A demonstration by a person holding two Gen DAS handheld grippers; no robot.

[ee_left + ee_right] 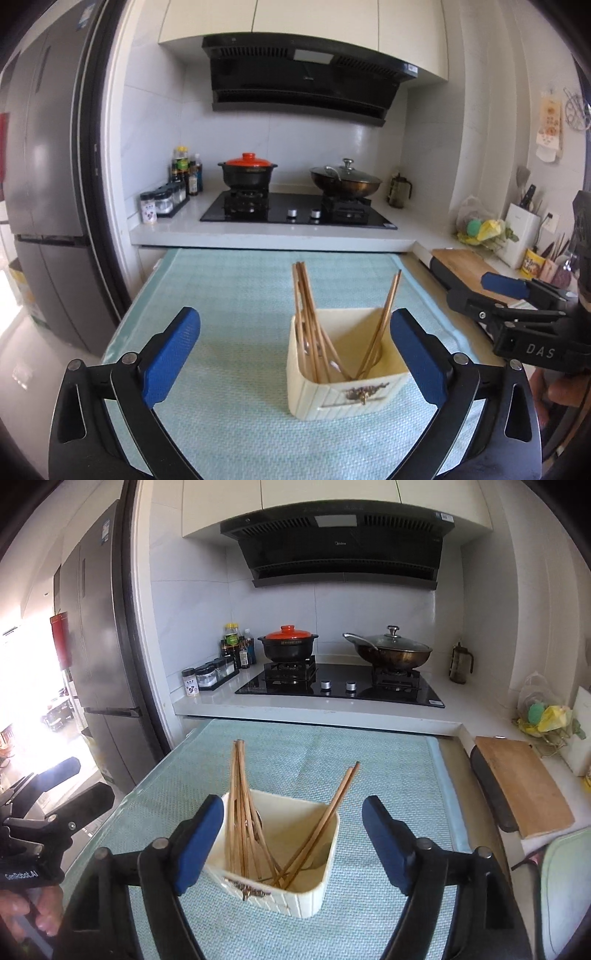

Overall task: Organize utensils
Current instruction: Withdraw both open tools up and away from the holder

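Bare teal mat lies open left of and behind the cream utensil box, whose leaning chopsticks crowd its mouth, while the cutting board bounds the right side.

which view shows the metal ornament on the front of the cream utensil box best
The left wrist view: the ornament faces the camera, unobstructed, on the cream box. In the right wrist view the ornament is seen edge-on at the box's near corner, close beside the right tool's left finger.
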